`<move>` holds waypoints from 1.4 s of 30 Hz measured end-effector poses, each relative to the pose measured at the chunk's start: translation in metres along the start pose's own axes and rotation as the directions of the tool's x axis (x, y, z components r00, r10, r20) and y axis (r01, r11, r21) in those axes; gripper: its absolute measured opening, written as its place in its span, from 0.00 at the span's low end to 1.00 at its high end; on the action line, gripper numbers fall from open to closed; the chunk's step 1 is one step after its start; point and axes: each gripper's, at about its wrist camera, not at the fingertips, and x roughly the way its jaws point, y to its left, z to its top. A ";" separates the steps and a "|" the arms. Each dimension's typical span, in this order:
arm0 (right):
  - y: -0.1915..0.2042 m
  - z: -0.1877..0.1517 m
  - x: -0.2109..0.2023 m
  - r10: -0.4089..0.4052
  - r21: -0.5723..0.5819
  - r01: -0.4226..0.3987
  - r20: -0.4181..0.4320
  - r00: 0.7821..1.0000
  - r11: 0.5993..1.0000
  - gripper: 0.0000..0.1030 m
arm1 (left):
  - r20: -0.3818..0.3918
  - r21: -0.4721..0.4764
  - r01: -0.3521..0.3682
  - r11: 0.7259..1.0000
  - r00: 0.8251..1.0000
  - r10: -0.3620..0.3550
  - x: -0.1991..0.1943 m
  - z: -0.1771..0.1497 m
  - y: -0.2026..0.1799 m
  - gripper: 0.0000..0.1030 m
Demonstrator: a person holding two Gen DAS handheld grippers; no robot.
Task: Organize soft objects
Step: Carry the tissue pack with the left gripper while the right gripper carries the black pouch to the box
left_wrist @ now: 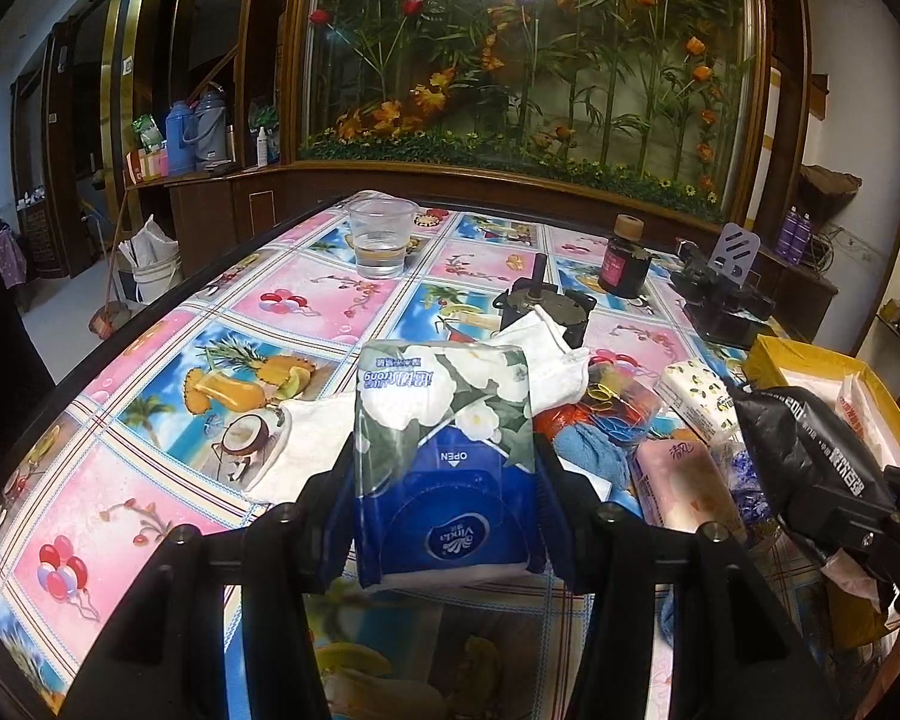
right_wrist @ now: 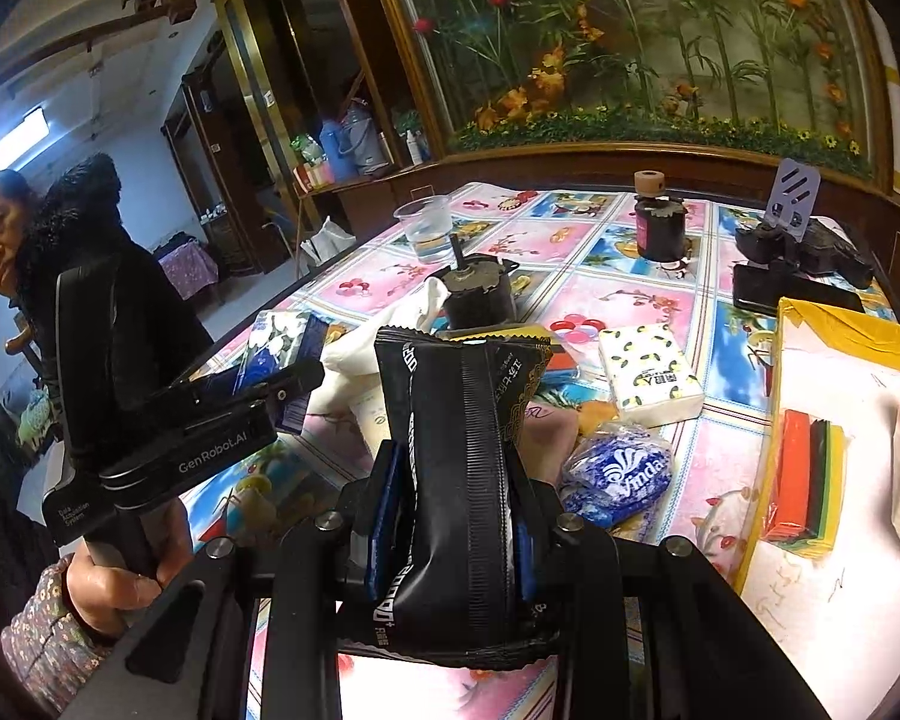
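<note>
Grippers both loaded: my left gripper [left_wrist: 444,468] pinches the tissue pack [left_wrist: 444,420], my right gripper [right_wrist: 459,516] clamps the black pouch [right_wrist: 462,450], both raised above the table [left_wrist: 168,372].

The worktop [left_wrist: 306,294] wore a glossy cloth of pink and blue fruit squares. On it stood a clear plastic cup [left_wrist: 382,238] holding some water, a dark jar [right_wrist: 660,231] with a cork-coloured cap, and a small black motor [right_wrist: 479,291]. A lemon-print tissue pack [right_wrist: 651,373] lay flat near a yellow-edged box [right_wrist: 822,324], and a white cloth [left_wrist: 306,438] lay, seemingly, on the cover.
</note>
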 end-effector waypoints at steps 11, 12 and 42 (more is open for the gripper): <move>-0.013 0.005 -0.008 -0.017 0.045 0.016 0.024 1.000 0.999 0.33 | 0.019 0.017 -0.011 1.000 1.000 0.010 -0.003 0.002 -0.001 0.50; -0.015 0.006 -0.009 -0.018 0.050 0.017 0.027 0.999 0.999 0.33 | 0.025 0.021 -0.014 1.000 1.000 0.013 -0.004 0.002 -0.002 0.50; -0.078 0.021 -0.050 -0.103 0.219 0.071 0.136 0.985 0.973 0.32 | 0.105 0.106 -0.049 0.993 0.994 0.038 -0.017 -0.004 -0.025 0.50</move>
